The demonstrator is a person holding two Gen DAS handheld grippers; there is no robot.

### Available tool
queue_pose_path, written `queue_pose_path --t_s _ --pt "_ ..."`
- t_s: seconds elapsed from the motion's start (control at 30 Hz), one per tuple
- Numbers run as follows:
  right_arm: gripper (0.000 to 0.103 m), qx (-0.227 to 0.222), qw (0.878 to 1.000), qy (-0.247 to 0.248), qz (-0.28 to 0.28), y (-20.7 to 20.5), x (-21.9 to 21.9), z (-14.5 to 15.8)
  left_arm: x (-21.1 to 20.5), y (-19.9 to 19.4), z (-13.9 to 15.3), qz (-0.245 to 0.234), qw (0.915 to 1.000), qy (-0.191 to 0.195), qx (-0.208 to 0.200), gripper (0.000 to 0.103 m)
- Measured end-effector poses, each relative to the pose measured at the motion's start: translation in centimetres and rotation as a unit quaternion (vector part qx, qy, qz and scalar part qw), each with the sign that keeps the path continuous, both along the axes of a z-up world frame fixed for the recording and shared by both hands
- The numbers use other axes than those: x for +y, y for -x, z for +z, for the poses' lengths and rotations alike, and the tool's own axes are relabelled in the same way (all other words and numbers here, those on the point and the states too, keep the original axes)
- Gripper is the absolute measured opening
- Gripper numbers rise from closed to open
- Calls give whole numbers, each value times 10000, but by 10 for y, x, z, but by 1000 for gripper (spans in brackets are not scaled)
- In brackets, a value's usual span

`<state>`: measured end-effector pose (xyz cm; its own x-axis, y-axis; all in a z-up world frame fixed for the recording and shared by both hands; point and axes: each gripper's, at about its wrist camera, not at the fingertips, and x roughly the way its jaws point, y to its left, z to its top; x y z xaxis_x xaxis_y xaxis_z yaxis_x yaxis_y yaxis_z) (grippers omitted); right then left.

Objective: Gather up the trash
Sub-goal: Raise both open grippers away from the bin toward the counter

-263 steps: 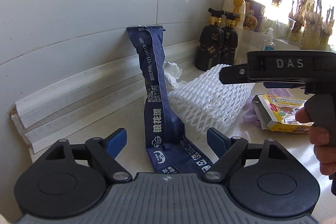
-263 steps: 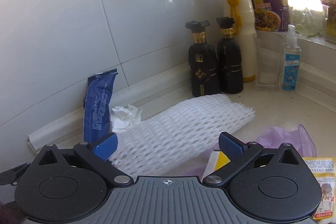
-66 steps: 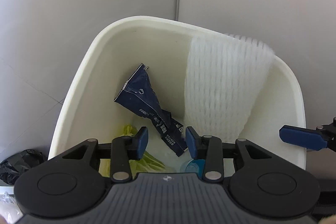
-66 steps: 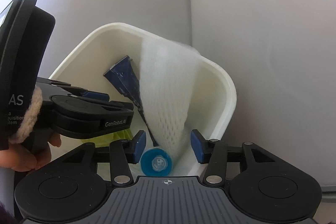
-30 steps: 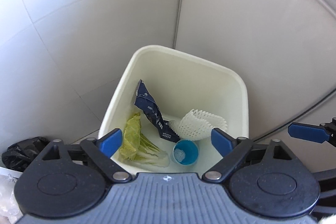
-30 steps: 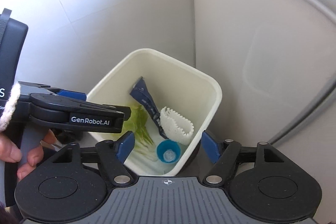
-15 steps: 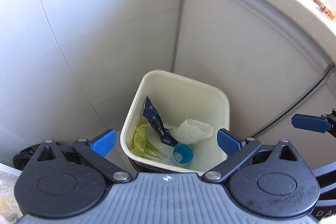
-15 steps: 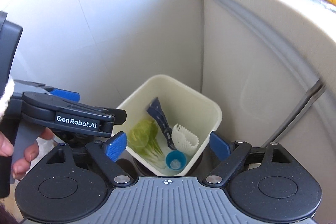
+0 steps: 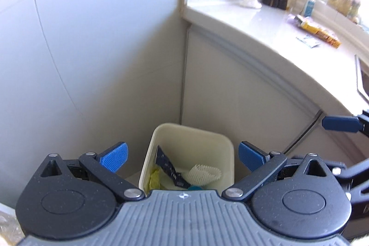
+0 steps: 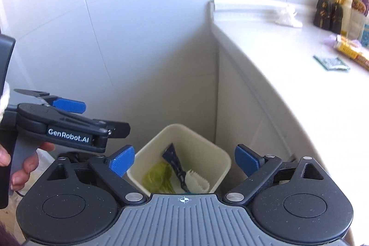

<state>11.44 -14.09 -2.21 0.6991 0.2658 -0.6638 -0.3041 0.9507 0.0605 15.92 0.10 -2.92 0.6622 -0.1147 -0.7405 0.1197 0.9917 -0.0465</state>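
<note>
**Trash in the bin, both grippers empty above it**

The cream bin point(image 9: 189, 137) stands on the floor in the corner where the wall meets the counter cabinet. Inside it lie a dark blue wrapper point(image 9: 168, 168), a white foam net point(image 9: 205, 173) beside that, and green leaves point(image 10: 159, 176) against the bin's left side. The left gripper point(image 9: 182, 157) and right gripper point(image 10: 184, 161) hang well above the bin, jaws spread wide, gripping nothing. On the counter point(image 10: 288, 54) beyond the bin sit dark bottles point(image 10: 329, 10), a yellow box point(image 9: 320, 31) and crumpled tissue point(image 10: 287, 15).
</note>
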Motion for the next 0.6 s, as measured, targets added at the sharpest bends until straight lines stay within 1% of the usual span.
queue_pose_path --t_s 0.03,0.13,0.23,0.37,0.53,0.6 --pt "96 -41 10000 14 -30 0 -2 5 -1 1 8 -40 10000 12 -23 102" --pt "96 -183 9997 45 -137 -3 -8 20 -5 1 21 -143 9999 32 -83 102" --pt "97 -283 9993 6 -254 -7 -19 32 -13 -2 28 -261 9996 -16 -131 102" --pt "98 -348 9983 -35 -475 -14 -35 42 -23 -10 39 -500 9986 73 -153 102" --pt "99 -388 9949 -97 -927 -26 -65 56 -43 -25 49 -701 9972 61 -273 102" --pt "99 -383 9930 -143 -1110 -32 -79 62 -51 -32 51 -805 9963 132 -264 102"
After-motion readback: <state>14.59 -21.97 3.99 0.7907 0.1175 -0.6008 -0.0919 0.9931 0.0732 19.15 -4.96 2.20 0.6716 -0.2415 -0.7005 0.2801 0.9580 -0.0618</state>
